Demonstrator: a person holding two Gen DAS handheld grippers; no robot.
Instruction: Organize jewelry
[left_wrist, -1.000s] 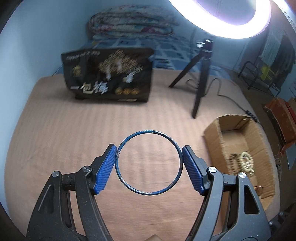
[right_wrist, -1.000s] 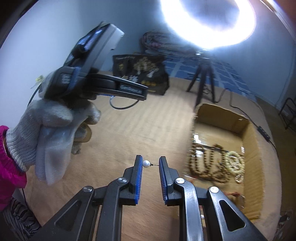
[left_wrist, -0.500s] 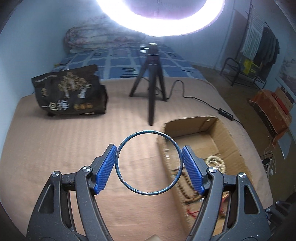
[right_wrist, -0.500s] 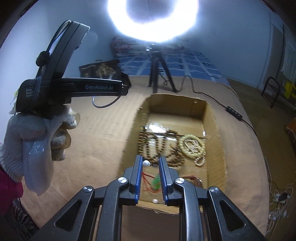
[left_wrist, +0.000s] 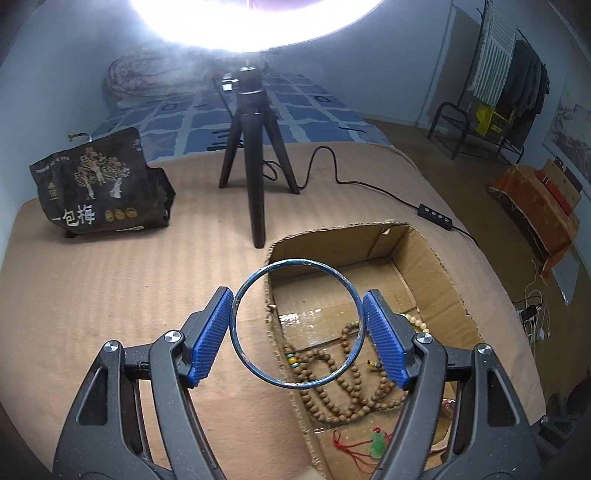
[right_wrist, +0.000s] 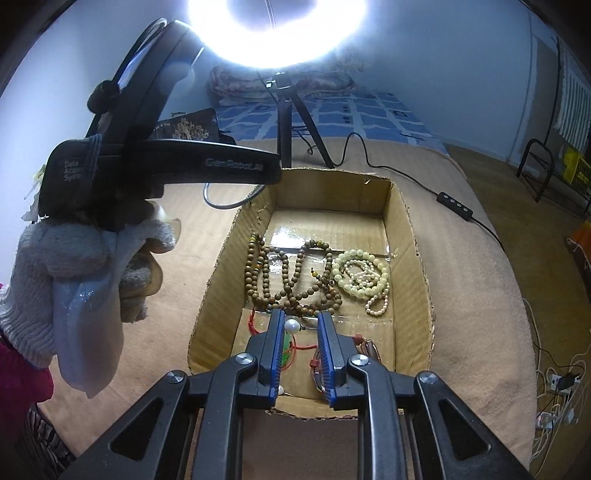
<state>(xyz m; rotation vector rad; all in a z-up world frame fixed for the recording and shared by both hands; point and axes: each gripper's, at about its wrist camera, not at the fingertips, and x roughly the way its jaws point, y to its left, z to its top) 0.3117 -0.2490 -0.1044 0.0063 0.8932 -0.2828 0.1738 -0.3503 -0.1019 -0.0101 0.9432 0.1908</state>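
Blue bangle (left_wrist: 298, 324) is clamped in the left tool (left_wrist: 298, 334) over the cardboard box (left_wrist: 439, 266) rim. A pearl earring (right_wrist: 291, 326) is pinched in the right tool (right_wrist: 300, 330) above the box (right_wrist: 417, 258). Step judged: depositing; release is needed next.

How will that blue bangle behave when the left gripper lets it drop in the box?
The blue bangle looks like a thin rigid hoop, so it should hold its shape. Being round, it may roll or wobble on the cardboard box floor. Probably light; its paint looks chipped.
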